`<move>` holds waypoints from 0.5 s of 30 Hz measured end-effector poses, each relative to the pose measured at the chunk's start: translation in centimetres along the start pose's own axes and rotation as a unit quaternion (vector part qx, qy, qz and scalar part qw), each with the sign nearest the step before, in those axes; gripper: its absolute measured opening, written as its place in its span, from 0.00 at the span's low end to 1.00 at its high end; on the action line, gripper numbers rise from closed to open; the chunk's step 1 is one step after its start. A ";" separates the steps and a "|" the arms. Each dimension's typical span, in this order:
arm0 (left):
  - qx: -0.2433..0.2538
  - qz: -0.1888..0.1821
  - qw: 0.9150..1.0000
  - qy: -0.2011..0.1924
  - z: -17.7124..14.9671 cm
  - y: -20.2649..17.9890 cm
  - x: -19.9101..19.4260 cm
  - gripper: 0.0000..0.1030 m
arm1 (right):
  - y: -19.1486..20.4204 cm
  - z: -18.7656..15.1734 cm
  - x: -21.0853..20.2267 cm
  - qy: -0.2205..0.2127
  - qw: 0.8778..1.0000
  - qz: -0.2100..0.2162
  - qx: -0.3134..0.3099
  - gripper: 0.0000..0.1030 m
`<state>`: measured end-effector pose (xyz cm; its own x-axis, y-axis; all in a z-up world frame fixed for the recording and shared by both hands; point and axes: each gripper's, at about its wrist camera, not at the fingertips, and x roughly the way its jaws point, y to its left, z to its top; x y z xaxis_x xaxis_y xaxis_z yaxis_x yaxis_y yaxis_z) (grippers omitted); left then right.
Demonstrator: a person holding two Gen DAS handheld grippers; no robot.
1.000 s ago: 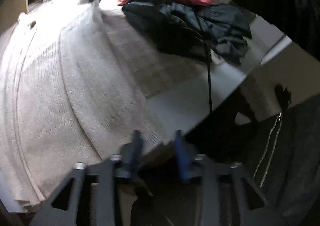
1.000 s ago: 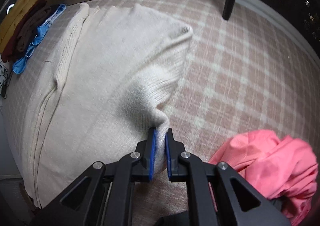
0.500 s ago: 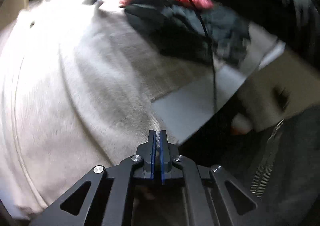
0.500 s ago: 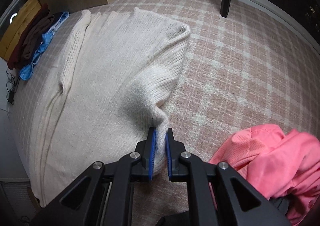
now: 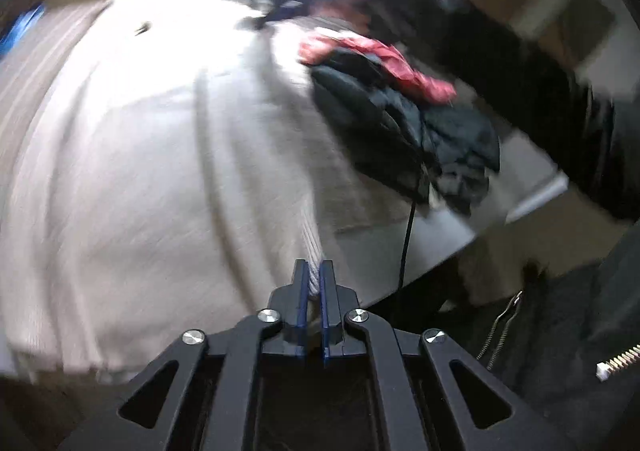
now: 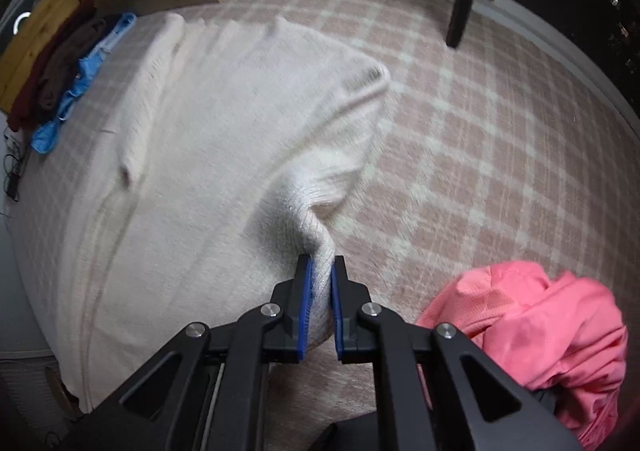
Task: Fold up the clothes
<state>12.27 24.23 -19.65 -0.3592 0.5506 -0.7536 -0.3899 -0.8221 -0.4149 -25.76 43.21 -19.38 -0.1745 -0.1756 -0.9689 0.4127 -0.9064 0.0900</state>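
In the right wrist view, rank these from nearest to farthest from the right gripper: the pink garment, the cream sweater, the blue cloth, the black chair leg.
1. Cream sweater: pinched in the right gripper.
2. Pink garment: lower right, just beside the gripper.
3. Blue cloth: far left, past the sweater.
4. Black chair leg: top right, across the checked cover.
The last two are close to call.

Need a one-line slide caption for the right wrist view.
Right gripper pinches the cream knit sweater's edge above the checked blanket, pink garment alongside.
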 end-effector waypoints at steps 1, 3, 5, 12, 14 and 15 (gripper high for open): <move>0.026 0.005 1.000 0.013 0.2 -1.0 0.9 0.37 | -0.2 -0.2 0.1 0.000 1.000 0.001 0.003 0.09; 0.068 0.017 0.997 0.034 0.3 -2.5 2.1 0.47 | -0.6 -0.6 0.3 -0.001 1.000 0.004 0.008 0.09; 0.091 0.043 0.993 0.055 0.0 -3.5 3.2 0.48 | -0.9 -1.0 0.5 -0.002 1.000 0.007 0.012 0.09; 0.145 0.124 0.979 0.070 0.0 -5.0 5.3 0.33 | -0.7 -1.7 0.7 -0.017 1.000 0.000 0.009 0.09; 0.130 0.120 0.981 0.074 0.4 -4.3 5.1 0.16 | -0.9 -1.9 0.7 -0.021 1.000 0.002 0.010 0.09; 0.107 0.106 0.986 0.076 0.6 -3.5 4.8 0.12 | -1.1 -2.0 0.6 -0.022 1.000 0.005 0.013 0.09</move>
<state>11.37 29.84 -21.46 -0.3263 0.3283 -0.8864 -0.4964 -0.8576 -0.1349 -24.55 44.82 -20.56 -0.2106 -0.2009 -0.9567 0.3911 -0.9142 0.1059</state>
